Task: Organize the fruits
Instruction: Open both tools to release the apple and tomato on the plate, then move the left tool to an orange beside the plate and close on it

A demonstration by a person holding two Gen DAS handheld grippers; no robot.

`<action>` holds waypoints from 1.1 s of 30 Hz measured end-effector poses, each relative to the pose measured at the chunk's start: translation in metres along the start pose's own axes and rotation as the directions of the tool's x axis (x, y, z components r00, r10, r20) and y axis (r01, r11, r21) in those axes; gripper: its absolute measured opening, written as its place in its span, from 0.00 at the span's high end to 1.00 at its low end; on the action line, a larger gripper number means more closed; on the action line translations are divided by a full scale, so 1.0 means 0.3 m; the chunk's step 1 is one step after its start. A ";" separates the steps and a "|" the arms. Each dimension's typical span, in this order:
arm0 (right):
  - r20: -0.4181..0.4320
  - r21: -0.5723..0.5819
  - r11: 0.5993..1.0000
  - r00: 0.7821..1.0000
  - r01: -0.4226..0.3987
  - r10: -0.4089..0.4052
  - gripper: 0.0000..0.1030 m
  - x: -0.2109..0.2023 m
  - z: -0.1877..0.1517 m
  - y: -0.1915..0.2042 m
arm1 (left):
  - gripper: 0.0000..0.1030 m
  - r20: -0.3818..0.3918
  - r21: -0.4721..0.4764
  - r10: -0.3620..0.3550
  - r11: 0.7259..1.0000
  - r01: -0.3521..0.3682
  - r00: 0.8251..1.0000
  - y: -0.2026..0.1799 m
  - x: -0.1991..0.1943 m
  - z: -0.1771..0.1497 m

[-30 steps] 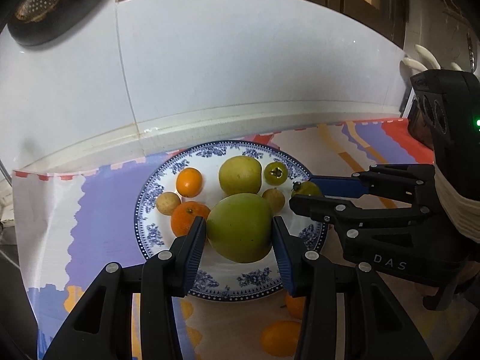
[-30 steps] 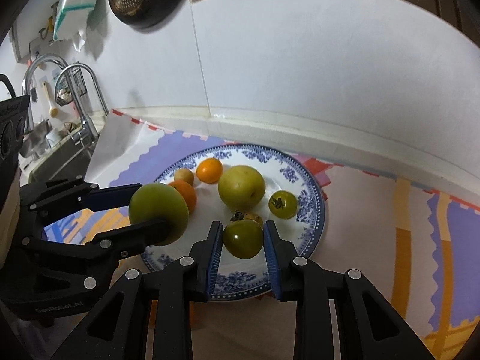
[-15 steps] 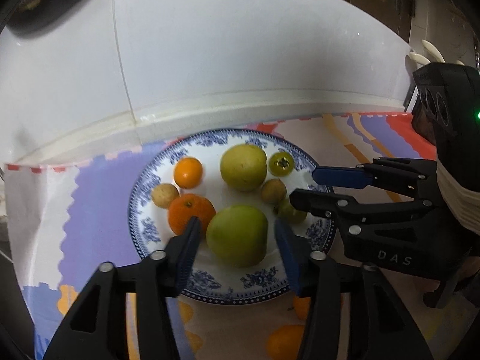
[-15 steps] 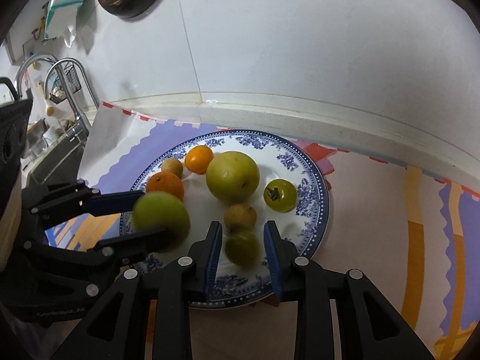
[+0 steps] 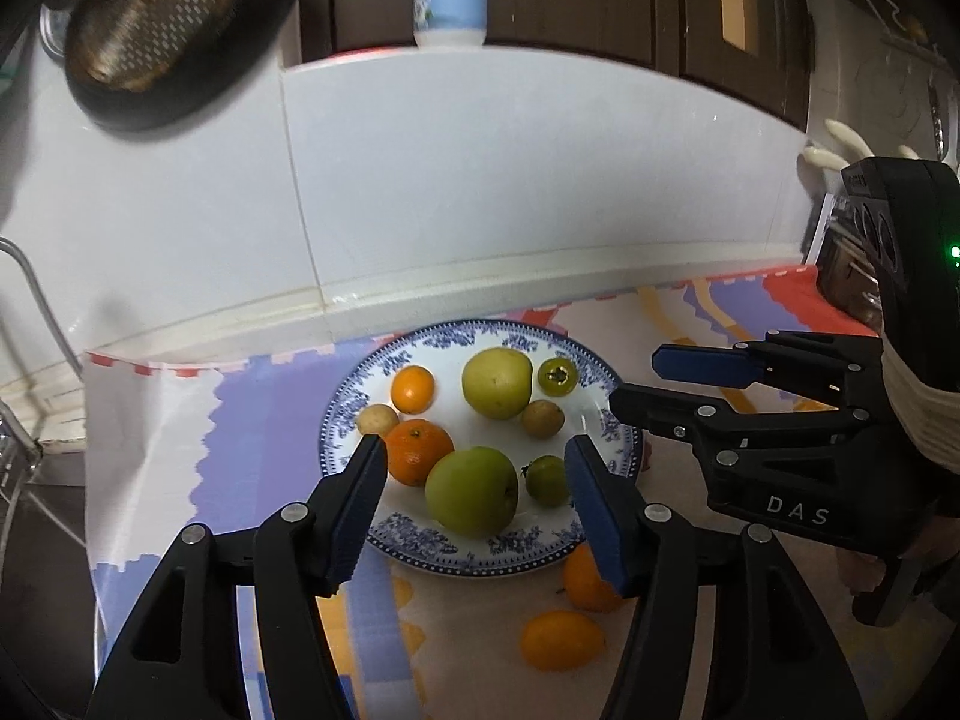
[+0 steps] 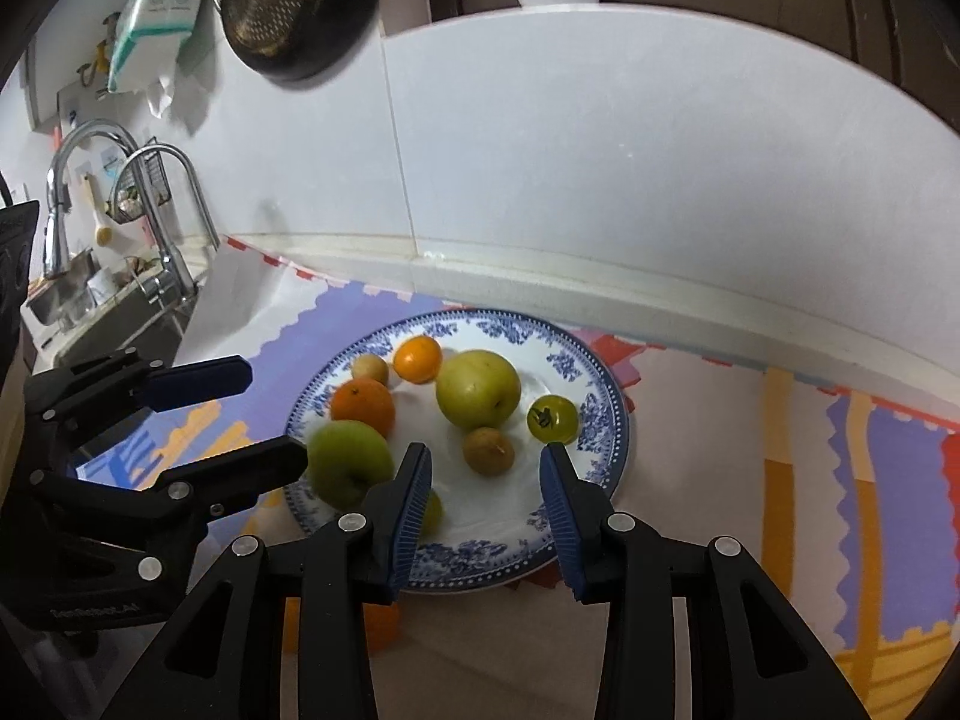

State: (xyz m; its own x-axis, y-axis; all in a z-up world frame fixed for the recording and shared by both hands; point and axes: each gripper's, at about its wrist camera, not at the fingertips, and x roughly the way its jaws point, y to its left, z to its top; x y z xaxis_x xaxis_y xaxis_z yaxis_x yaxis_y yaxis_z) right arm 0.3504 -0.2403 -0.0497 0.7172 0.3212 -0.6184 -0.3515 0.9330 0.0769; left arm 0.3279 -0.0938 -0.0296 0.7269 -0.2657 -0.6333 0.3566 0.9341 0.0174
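While both tools hang over the near rim of the blue-and-white plate [image 5: 480, 558], neither grips anything. The left hand-held gripper [image 5: 471, 480] has its jaws spread wide on either side of the large green apple [image 5: 472, 490], clear of it on both sides. The right hand-held gripper [image 6: 485, 495] is likewise spread apart, with bare plate between its jaws and the small brown fruit [image 6: 488, 450] just beyond them.

On the plate, the apple lies toward the near rim, touching the big orange [image 5: 417, 450] on its left; a small green fruit [image 5: 546, 480] sits just to its right. Further back lie a yellow-green pear-like fruit [image 5: 497, 382], a green tomato [image 5: 557, 377] near the far right rim, a small orange [image 5: 412, 389] and a small tan fruit [image 5: 377, 420] near the left rim.

Off the plate, on the patterned mat [image 5: 240, 420] covering the desk, an orange [image 5: 585, 582] sits just beside the near rim and a yellow-orange fruit [image 5: 561, 639] lies nearer still.
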 end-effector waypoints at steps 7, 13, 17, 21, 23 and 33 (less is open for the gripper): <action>0.040 -0.033 0.999 0.999 -0.002 0.003 0.54 -0.098 0.002 0.043 | 0.33 0.051 -0.004 0.034 0.999 -0.034 0.998 -0.015 -0.101 -0.012; 0.053 -0.055 0.998 0.999 0.003 0.000 0.53 -0.145 -0.015 0.069 | 0.31 0.043 0.010 0.045 0.999 -0.046 0.998 -0.032 -0.142 -0.058; 0.048 -0.086 0.996 0.999 0.017 -0.013 0.52 -0.161 -0.049 0.088 | 0.31 0.009 0.031 0.036 0.999 -0.036 0.999 -0.044 -0.143 -0.111; 0.023 -0.123 0.992 1.000 0.021 -0.018 0.52 -0.158 -0.086 0.105 | 0.31 -0.024 0.052 0.009 0.999 -0.008 1.000 -0.059 -0.138 -0.159; 0.009 -0.138 0.990 1.000 0.019 -0.018 0.52 -0.154 -0.104 0.114 | 0.31 -0.045 0.057 -0.009 0.998 0.012 0.999 -0.066 -0.125 -0.181; -0.086 -0.111 0.994 0.996 -0.014 0.004 0.52 -0.096 -0.182 0.104 | 0.36 -0.135 0.034 -0.086 0.995 0.092 0.987 -0.078 -0.010 -0.240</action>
State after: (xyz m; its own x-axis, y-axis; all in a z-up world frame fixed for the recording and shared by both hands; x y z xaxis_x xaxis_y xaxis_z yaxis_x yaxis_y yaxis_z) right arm 0.2858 -0.2293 -0.0724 0.6612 0.3098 -0.6833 -0.4261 0.9047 -0.0022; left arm 0.2752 -0.0975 -0.0839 0.6071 -0.3106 -0.7314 0.4414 0.8972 -0.0147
